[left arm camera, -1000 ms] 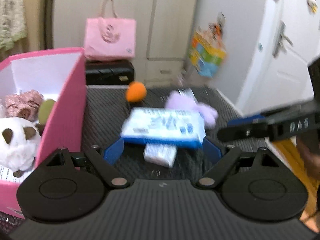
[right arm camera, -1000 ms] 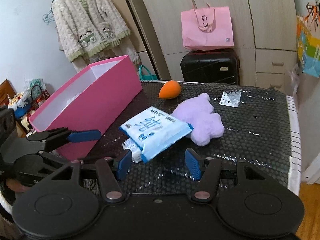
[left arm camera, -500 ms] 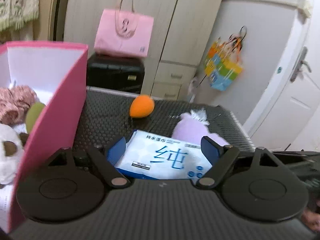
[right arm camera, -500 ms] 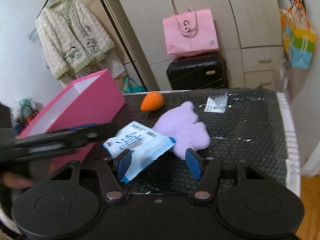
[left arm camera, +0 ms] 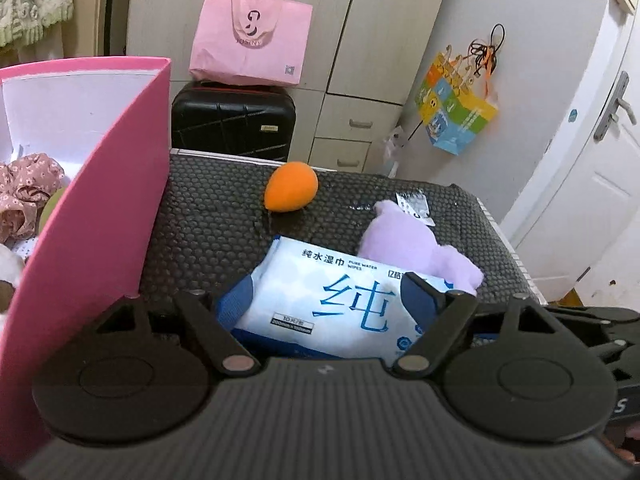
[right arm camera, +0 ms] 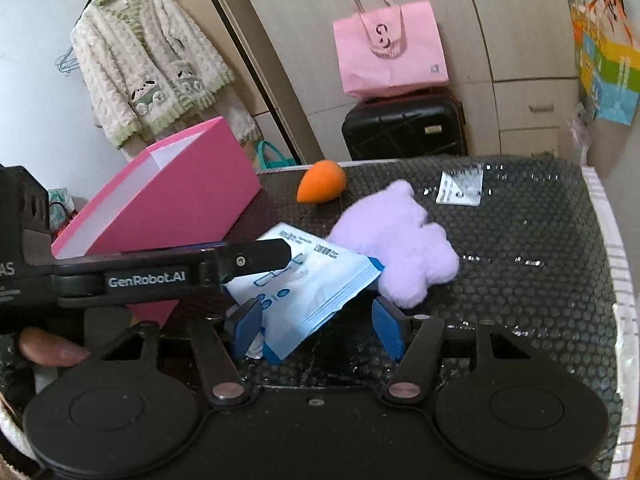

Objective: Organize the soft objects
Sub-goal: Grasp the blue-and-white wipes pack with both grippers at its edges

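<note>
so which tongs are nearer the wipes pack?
Left. The left tongs straddle the wipes pack, a blue pad at each side. The right tongs sit open just short of its near corner.

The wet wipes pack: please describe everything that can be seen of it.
The wet wipes pack is a flat, soft plastic pouch, white and light blue with darker blue edges, large blue Chinese characters and the words "PURE WATER WIPES". It lies tilted on the black bubble-textured table, one end raised, its far corner against the purple plush. It sits between the blue pads of the left gripper; whether they press it cannot be told. A smaller white packet seems to lie underneath.
</note>
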### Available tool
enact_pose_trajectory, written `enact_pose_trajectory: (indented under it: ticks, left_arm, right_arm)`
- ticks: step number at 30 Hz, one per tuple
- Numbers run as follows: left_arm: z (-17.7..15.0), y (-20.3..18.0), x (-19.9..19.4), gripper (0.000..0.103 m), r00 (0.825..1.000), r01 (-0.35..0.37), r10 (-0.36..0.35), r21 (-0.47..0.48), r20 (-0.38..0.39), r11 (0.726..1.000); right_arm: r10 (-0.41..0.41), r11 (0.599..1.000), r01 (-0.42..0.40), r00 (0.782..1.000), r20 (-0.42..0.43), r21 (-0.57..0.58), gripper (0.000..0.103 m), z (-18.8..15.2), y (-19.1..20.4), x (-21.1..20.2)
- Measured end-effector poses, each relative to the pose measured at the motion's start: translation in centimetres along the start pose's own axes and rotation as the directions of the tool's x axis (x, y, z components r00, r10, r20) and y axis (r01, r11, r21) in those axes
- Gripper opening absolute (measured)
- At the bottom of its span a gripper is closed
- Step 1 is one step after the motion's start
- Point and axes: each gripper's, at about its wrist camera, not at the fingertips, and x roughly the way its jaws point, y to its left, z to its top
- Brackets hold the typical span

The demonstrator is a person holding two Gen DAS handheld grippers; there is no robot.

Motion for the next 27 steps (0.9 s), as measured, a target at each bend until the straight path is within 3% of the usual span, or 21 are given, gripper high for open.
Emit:
enact_pose_trajectory:
  ticks: [4,11,14,16,18,20,23,27]
  left_arm:
    - [0.2,-0.5,0.0,0.081,1.000,0.008,-0.008,0.018,0.000,1.000]
    - [-0.3,-0.4,0.7,0.081,0.999,-0.009,0.009,0.001,-0.039,1.000]
    - [-0.7,-0.2,1.0,0.081,0.996,0.030,-0.032,-0.027,-0.083,0.999]
    - [-1.0,0.1,1.0,0.081,0.989,0.087,-0.095,-0.073,-0.111,0.993]
    - [-1.3,0.3,0.9,0.072,0.984,0.119,-0.132,-0.113,-0.123,0.987]
    - [-1.5,0.1,0.5,0.056,0.990,0.091,-0.101,-0.094,-0.098,0.991]
    - [-1.7,-0.1,-0.2,0.046,0.996,0.069,-0.074,-0.071,-0.057,0.995]
    - [-2.1,-0.9,-1.1,0.041,0.997,0.064,-0.064,-0.019,-0.039,0.998]
  right_arm:
    - [-0.011,1.000,0.011,1.000,0.006,0.001,0.064,-0.5,-0.8,-0.3]
    - [0.004,1.000,-0.004,1.000,0.003,-0.017,0.050,-0.9,-1.6,-0.8]
    - [0.018,1.000,-0.018,1.000,-0.004,-0.006,0.046,-1.2,-2.1,-0.6]
    - [0.041,0.999,-0.041,0.999,-0.005,0.007,0.044,-1.4,-2.5,-0.5]
    - [0.090,0.994,-0.089,0.996,-0.015,0.058,0.044,-1.5,-3.3,-0.3]
    - [0.115,0.989,-0.113,0.993,-0.013,0.098,0.044,-1.5,-4.0,-0.3]
    - [0.131,0.983,-0.128,0.991,-0.012,0.130,0.040,-1.4,-4.4,-0.2]
    - [0.107,0.991,-0.106,0.994,-0.014,0.085,0.031,-1.7,-3.5,-0.5]
